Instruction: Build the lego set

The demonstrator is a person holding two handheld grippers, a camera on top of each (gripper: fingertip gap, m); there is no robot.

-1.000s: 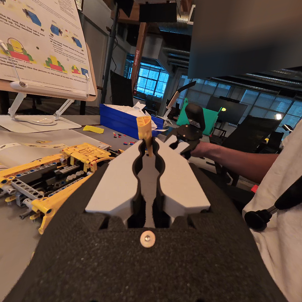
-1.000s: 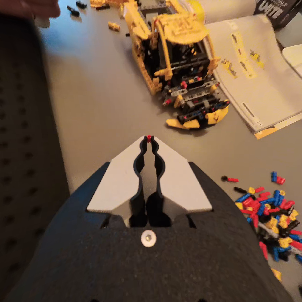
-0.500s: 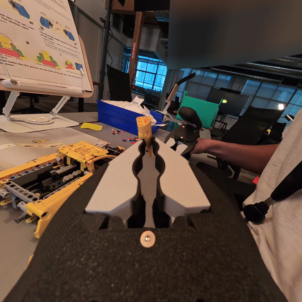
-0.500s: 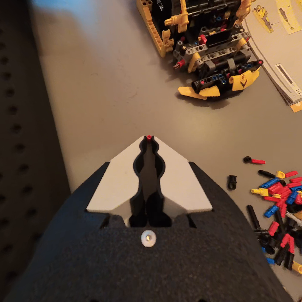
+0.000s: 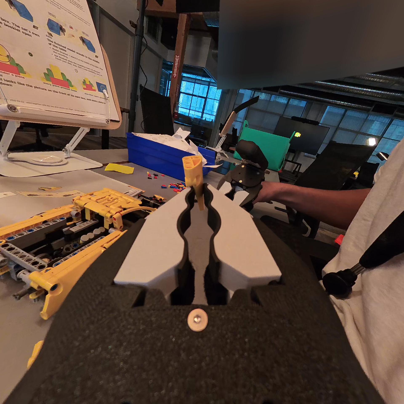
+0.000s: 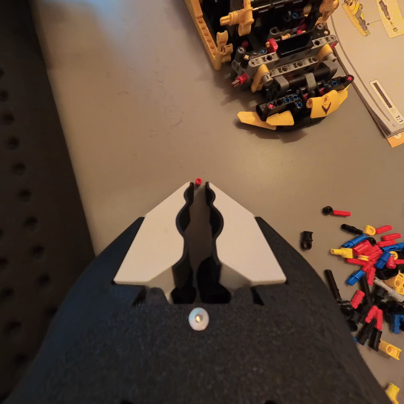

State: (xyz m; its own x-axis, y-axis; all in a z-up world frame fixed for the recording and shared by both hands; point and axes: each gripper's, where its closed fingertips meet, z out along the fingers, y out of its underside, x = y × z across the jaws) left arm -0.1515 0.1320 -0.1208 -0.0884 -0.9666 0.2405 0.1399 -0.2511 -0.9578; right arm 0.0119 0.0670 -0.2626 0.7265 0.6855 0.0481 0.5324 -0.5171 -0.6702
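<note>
Your left gripper (image 5: 197,192) is pinched on a yellow piece (image 5: 193,172), which stands up out of the fingertips at the centre of the left wrist view, its rounded end with holes on top. At the left of that view the half-built yellow and black model (image 5: 65,227) lies on the grey table (image 5: 144,175), with an open booklet (image 5: 54,185) behind it. Over in the right wrist view, your right gripper (image 6: 198,184) has its fingertips a narrow gap apart, and a tiny red pin (image 6: 198,181) sits right at that gap near the centre of the frame; whether the tips grip it or it rests free, I cannot tell. The model's front end (image 6: 295,76) fills the upper right there, and a loose pile of red, blue, black and yellow parts (image 6: 376,271) spreads along the right edge. Now the containers: a blue bin (image 5: 161,155) sits above centre in the left wrist view, holding crumpled white paper (image 5: 172,140), with small scattered parts (image 5: 172,185) on the table in front of it. A green bin (image 5: 264,146) stands behind your right gripper (image 5: 237,193); its contents are hidden. A sheet on a stand (image 5: 50,65) fills the upper left.
</note>
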